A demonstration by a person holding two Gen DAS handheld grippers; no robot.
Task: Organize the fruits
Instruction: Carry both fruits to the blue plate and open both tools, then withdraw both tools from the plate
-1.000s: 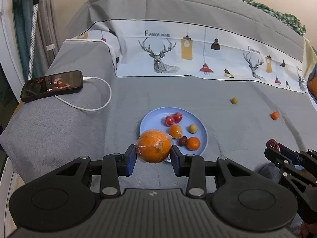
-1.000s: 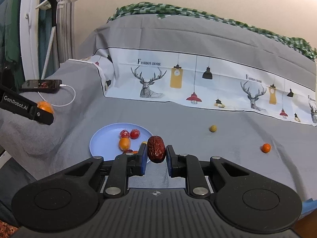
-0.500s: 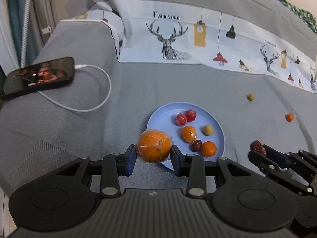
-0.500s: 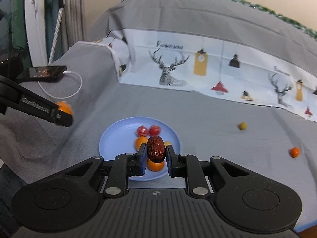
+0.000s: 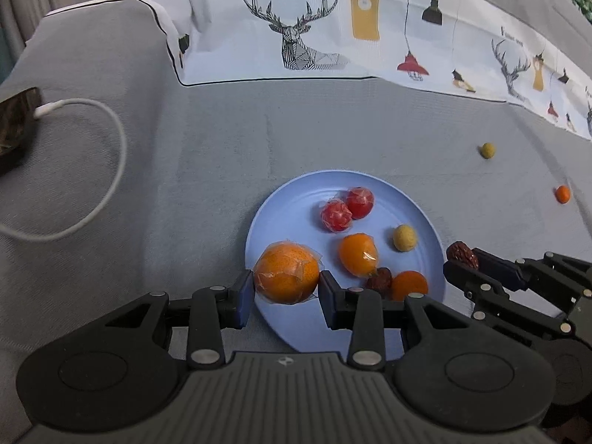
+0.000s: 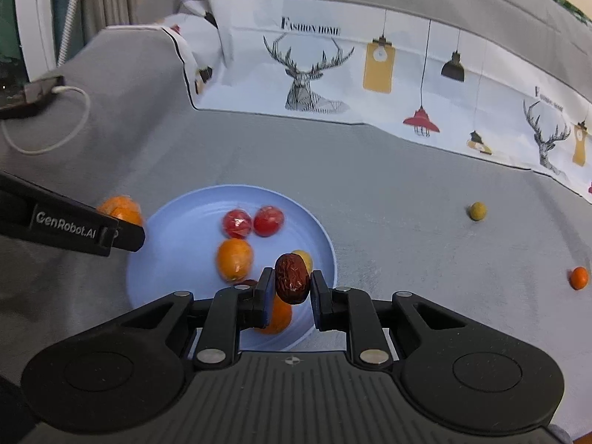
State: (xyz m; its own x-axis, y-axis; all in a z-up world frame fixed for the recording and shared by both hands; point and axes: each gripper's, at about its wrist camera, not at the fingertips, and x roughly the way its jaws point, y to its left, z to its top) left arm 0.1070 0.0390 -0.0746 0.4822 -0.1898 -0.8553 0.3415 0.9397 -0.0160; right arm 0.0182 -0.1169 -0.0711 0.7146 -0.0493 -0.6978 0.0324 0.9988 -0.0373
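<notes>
On the grey bedcover (image 5: 333, 129), a blue plate (image 5: 296, 199) holds two wrapped red fruits (image 5: 346, 209), a wrapped orange fruit (image 5: 358, 254), a yellow-green ball (image 5: 404, 237), a small orange fruit (image 5: 410, 285) and a dark date (image 5: 381, 280). The left gripper (image 5: 286, 288) pinches a film-wrapped orange (image 5: 286, 277) over the plate's near-left rim; released there, so close to the edge, it may roll off onto the cloth, and the slick film could let it slip early. The right gripper (image 6: 288, 288) pinches a red date (image 6: 292, 277) above the plate's near-right part, over fruit already lying there; dropped on those, it may bounce or nudge them outward. Both tools converge on one plate, so their fingers could collide. An olive-coloured fruit (image 6: 477, 211) and a tiny orange fruit (image 6: 578, 278) lie well apart on the cover, not yet gathered. A white cable (image 5: 92, 170) lies to the left.
</notes>
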